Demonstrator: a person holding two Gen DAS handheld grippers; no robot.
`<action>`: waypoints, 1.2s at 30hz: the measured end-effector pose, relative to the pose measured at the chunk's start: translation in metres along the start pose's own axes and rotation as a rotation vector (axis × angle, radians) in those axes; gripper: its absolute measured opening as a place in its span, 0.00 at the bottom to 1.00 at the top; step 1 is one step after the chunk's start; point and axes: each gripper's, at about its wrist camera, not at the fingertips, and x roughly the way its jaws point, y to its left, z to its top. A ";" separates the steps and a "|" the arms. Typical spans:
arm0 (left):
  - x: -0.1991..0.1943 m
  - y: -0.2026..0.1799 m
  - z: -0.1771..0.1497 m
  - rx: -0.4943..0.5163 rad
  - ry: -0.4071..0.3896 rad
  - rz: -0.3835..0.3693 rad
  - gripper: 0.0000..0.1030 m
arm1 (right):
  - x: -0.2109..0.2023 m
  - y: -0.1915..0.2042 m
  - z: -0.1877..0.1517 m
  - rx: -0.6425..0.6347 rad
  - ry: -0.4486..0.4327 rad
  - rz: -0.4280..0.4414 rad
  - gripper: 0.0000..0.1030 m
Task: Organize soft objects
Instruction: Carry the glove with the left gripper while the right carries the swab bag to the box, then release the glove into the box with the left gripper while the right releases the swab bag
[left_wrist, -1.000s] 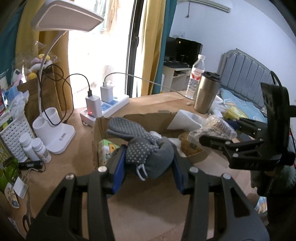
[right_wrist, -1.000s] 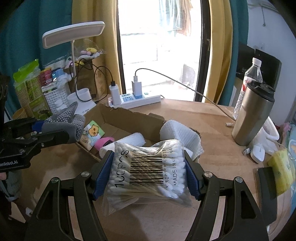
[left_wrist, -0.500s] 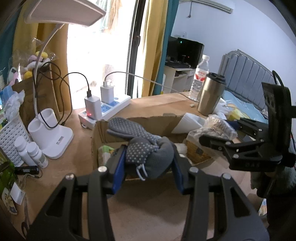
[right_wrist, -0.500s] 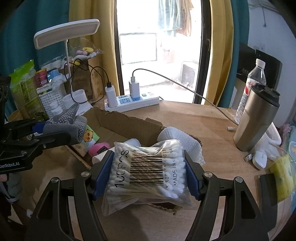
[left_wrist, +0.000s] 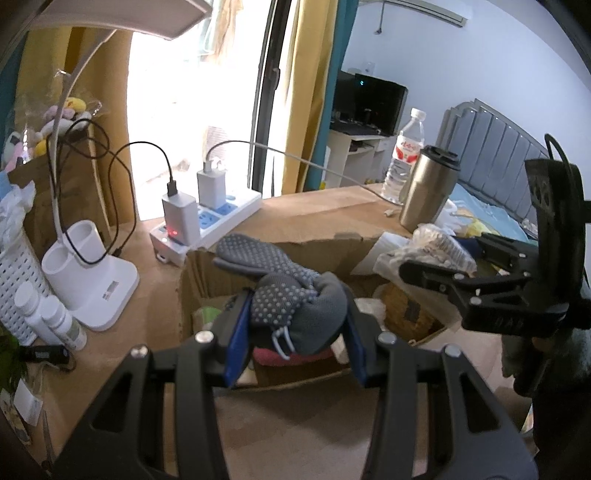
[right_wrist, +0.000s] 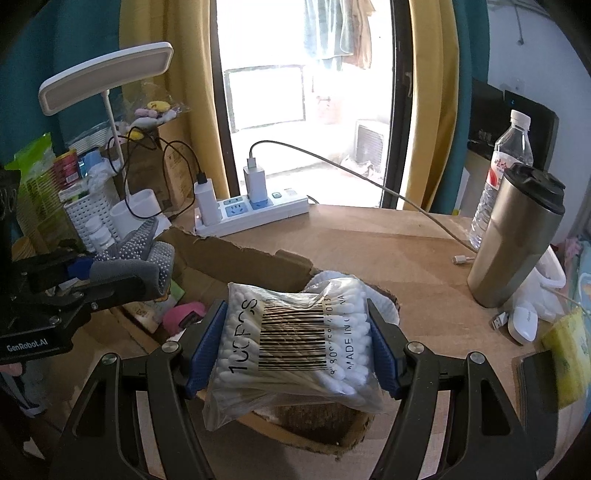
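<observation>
Both grippers have drifted forward over the cardboard box (right_wrist: 236, 258) since the earlier frames, so its open top now sits under each load instead of ahead of it. Clamped between the blue pads of the left gripper (left_wrist: 295, 325), the bunched grey dotted gloves (left_wrist: 291, 291) hang above the near-left part of the box, over a pink item lying inside. At the box's near-right corner, the right gripper (right_wrist: 295, 339) is closed on a clear bag of cotton swabs (right_wrist: 295, 332), which is suspended just above the rim, in front of a white padded sheet (right_wrist: 373, 299) tucked inside. Neither grip has altered; only the position has.

For the task, this looks like the carry is nearly over: both soft things appear lined up for release into the box, and lowering a little before letting go would keep the bag from catching the torn rim.

Around the box spreads a wooden tabletop (right_wrist: 388, 236). Behind the box lies a white power strip (right_wrist: 258, 210) with chargers plugged in; to its left stand a white desk lamp (left_wrist: 92, 280) and a white perforated basket (right_wrist: 88, 214); to its right, a steel tumbler (right_wrist: 517, 240) and a water bottle (right_wrist: 509, 155). Beyond the box are a bright window with yellow and teal curtains and, to the right, a bed with a grey headboard (left_wrist: 495, 147).
</observation>
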 end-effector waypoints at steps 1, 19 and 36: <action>0.001 0.001 0.001 0.000 0.000 -0.001 0.45 | 0.001 0.000 0.001 0.001 -0.001 -0.001 0.71; 0.034 0.008 0.007 -0.013 0.035 -0.016 0.46 | 0.028 -0.007 0.010 0.084 0.030 -0.023 0.71; 0.056 0.011 0.003 -0.025 0.100 0.001 0.53 | 0.044 -0.009 0.003 0.141 0.064 -0.074 0.80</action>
